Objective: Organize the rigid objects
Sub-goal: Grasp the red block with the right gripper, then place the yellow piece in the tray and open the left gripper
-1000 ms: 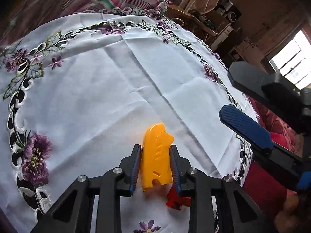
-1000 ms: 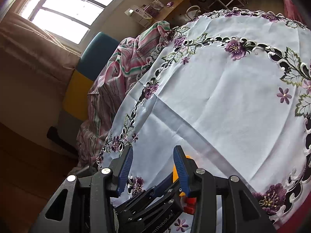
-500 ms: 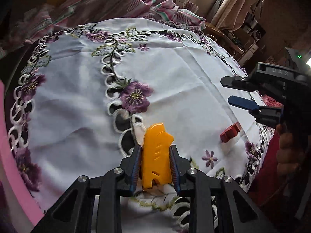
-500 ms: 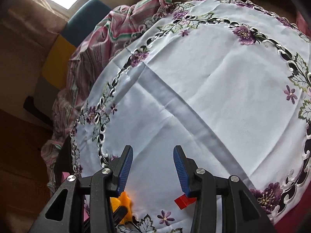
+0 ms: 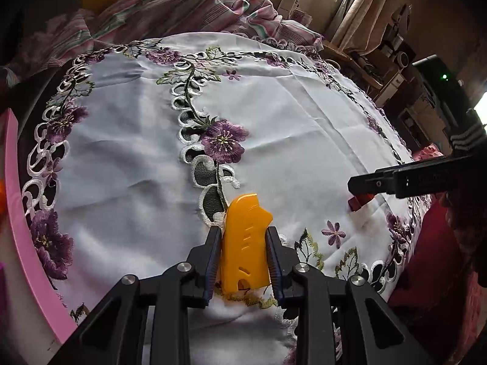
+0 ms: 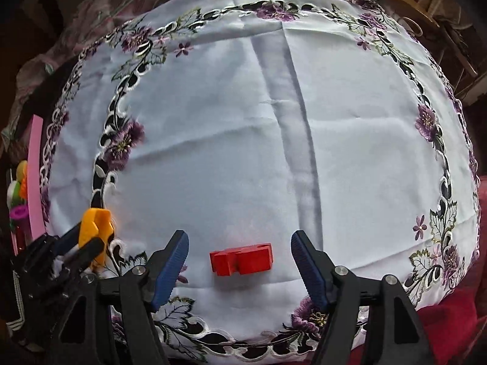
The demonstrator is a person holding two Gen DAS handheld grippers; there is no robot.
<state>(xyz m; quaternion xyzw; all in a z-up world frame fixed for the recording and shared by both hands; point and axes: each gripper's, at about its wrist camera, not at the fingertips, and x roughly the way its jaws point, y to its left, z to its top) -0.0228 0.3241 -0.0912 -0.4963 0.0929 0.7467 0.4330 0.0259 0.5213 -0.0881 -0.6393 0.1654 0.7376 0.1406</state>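
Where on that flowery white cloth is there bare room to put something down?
The plain middle of the white embroidered tablecloth, inside its purple flower border, is bare. It is crowded near the front edge: the red plastic block lies there, and the pink tray rim borders the left side.

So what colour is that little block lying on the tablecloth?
Red; the block shows best in the right wrist view, between the opening right gripper's blue pads.

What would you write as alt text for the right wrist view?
The right gripper, jaws opening, hovers over a red block lying on a white floral tablecloth. At lower left, the left gripper grips a yellow piece.
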